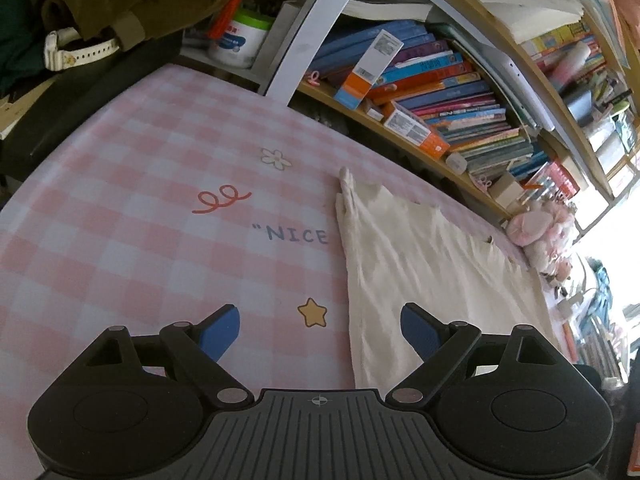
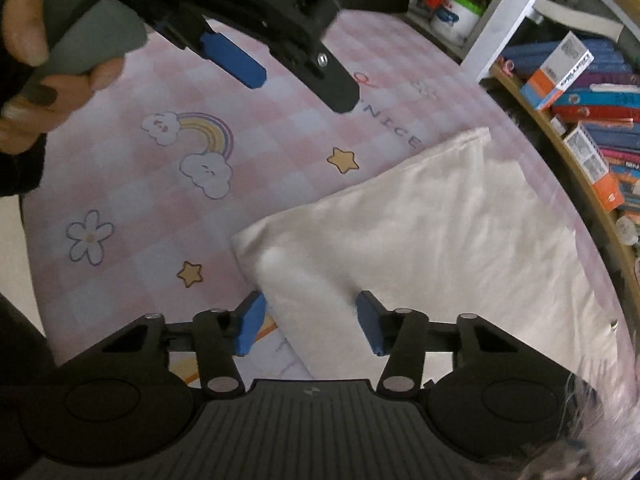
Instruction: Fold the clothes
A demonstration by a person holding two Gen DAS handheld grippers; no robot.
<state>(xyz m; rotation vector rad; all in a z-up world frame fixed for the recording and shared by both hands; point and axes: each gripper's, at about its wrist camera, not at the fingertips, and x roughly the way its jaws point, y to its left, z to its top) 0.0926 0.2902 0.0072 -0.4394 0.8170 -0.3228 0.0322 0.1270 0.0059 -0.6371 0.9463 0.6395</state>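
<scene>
Cream garment (image 2: 420, 232) between right gripper (image 2: 310, 322) (flat)

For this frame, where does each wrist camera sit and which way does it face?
Left wrist: behind the open left gripper, angled down over the pink checked table mat towards the cream cloth garment and wooden bookshelf.
Right wrist: behind the right gripper, whose jaws straddle the garment's raised corner; the left gripper and a hand show.
Shared: garment, mat, bookshelf.

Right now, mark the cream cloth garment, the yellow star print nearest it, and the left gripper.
cream cloth garment (image 2: 440, 240), right wrist view, middle of its flat panel.
yellow star print (image 1: 312, 312), left wrist view, star's centre.
left gripper (image 1: 320, 330), left wrist view, midway between its blue fingertips.
</scene>
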